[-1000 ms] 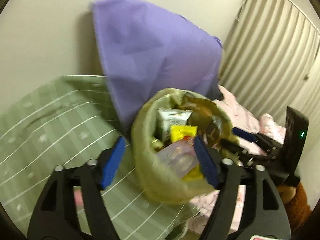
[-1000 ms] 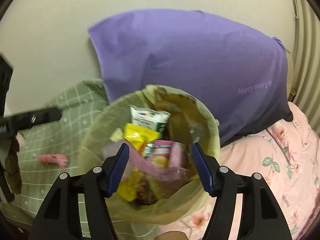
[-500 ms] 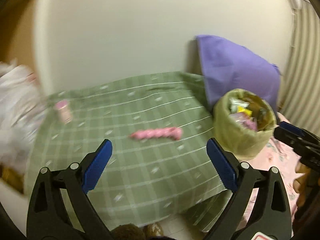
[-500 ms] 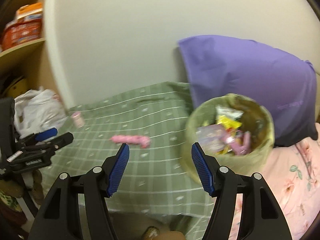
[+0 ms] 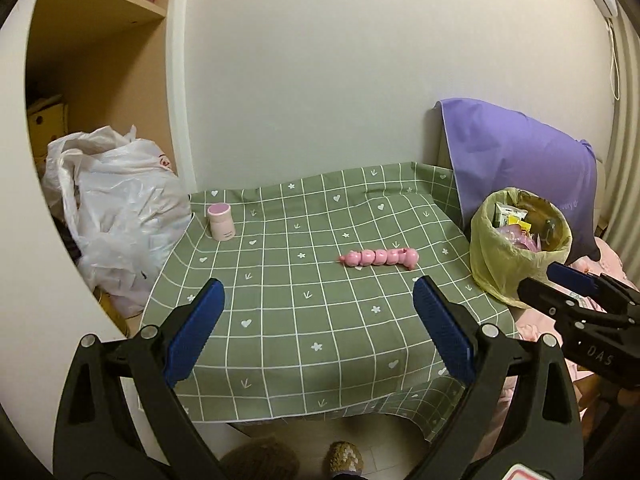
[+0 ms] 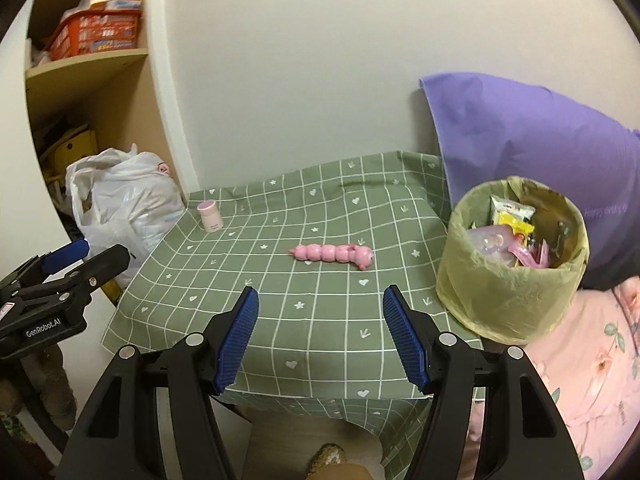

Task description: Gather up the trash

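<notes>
Green checked tablecloth (image 5: 320,320) covers the table and fills the middle of both views, hanging over the near edge. Purple pillow (image 6: 532,136) leans on the wall at far right, directly behind the bin. White plastic bag (image 5: 120,216) is bunched up at the left, against the table's far-left corner, under a shelf unit (image 6: 80,64).

Trash bin (image 6: 508,296) with a yellow-green liner sits at the table's right edge – full of wrappers, yellow and pink packaging visible on top. Cannot tell whether it stands on the table or just beside it.

Left gripper (image 5: 316,332) – fingers spread wide apart, nothing between them, held above the near edge of the table. Right gripper (image 6: 320,340) – also apart and empty, narrower gap, same near-edge position; it points at the table centre.

Pink segmented toy (image 6: 332,254), caterpillar-like, lies flat on the cloth mid-table, lengthwise left to right, well left of the bin and apart from both grippers. Small pink-lidded jar (image 5: 221,222) stands upright at the far-left corner, just beside the white bag.

Pink floral bedding (image 6: 592,360) at near right, below the bin.
</notes>
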Demonstrator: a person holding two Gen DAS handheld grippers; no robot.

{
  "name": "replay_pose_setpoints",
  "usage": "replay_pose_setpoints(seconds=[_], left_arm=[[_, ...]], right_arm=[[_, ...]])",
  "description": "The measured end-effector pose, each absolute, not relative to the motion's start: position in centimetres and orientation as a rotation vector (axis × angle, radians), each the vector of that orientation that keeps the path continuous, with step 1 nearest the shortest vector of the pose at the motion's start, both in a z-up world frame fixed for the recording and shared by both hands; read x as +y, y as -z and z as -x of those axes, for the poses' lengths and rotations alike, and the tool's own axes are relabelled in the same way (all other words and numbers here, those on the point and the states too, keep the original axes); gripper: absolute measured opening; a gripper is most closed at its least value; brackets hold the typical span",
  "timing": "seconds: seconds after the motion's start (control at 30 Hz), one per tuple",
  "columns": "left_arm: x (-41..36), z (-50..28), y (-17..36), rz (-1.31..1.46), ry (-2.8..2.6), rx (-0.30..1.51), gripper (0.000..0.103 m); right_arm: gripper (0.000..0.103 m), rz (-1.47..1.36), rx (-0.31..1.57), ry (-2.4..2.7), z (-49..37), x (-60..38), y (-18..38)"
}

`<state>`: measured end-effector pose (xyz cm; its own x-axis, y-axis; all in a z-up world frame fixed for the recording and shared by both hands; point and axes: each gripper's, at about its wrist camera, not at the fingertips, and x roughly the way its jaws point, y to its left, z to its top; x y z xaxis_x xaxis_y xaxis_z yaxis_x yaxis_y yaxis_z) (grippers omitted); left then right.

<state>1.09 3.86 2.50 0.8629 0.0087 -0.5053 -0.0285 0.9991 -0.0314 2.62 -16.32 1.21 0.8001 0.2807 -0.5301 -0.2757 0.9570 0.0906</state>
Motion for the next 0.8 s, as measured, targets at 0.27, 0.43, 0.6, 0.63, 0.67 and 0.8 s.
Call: replay_pose_setpoints(seconds=[0.27,0.43,0.6,0.63,0.67,0.8], left_arm=[[4.5,-0.1,-3.0,0.065,-0.018,0.516,0.091],[4.2,-0.1,-3.1,0.066,-0.007,0.520,0.091],[3.9,-0.2,-3.1,0.057,-0.002,0.526,0.091],[3.8,-0.2,-3.1,0.057,-0.001,0.528,0.091],[3.8,-0.1,-3.1,0.057,-0.001,0.528,0.091],[3.6,-0.1,-3.1,0.052,0.004,0.527,0.091]], right_arm=[[0.061,0.013,0.544,-0.296,-1.4,-15.3,-1.8],[0.061,0.020,0.538,-0.291,-1.1,-15.6,-2.0],[0.061,0.007,0.540,-0.286,-1.1,-16.3,-2.0],[0.061,0.006,0.541,-0.285,-1.1,-16.4,-2.0],[0.061,0.005,0.541,-0.287,-1.2,-16.5,-2.0],[0.061,0.005,0.539,-0.284,-1.1,-16.5,-2.0]])
